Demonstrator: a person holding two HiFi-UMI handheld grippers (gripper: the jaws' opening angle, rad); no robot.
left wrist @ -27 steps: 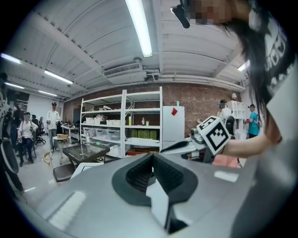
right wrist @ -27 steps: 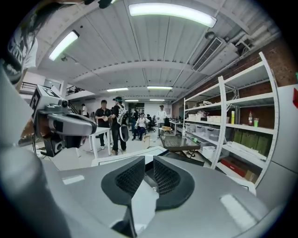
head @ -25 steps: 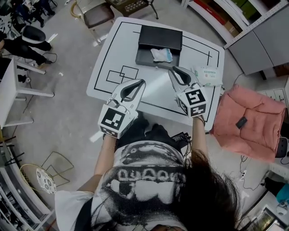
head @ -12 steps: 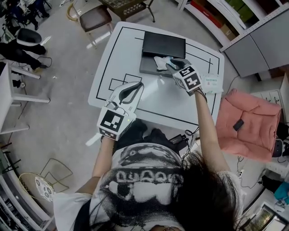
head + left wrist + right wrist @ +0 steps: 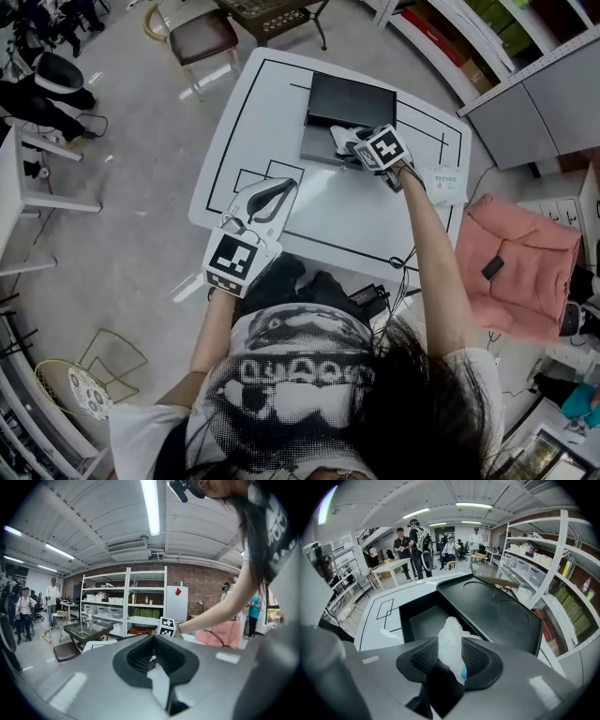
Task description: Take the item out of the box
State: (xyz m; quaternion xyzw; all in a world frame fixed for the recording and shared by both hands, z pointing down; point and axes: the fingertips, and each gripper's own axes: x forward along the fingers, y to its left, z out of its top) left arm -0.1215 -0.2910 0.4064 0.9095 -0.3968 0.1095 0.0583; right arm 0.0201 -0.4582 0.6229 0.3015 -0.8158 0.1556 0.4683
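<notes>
At the near left edge of the white worktop (image 5: 328, 211), the left gripper (image 5: 289, 186) hangs about where it was a second ago, its jaws clenched together with nothing in them. Further back, at the middle, the black box (image 5: 315, 150) lies open, its lid folded back flat behind the tray. The right gripper (image 5: 347, 141) hovered a second ago over the near right part of the worktop, beside the pack of wipes (image 5: 441, 183). It has since reached forward into the box. Its jaws are opening, released, with the crumpled white packet (image 5: 450, 637) standing between them, still inside the tray towards its right end. The pack of wipes lies by the right edge, and a pink cushion (image 5: 520, 258) sits off the worktop further right.
</notes>
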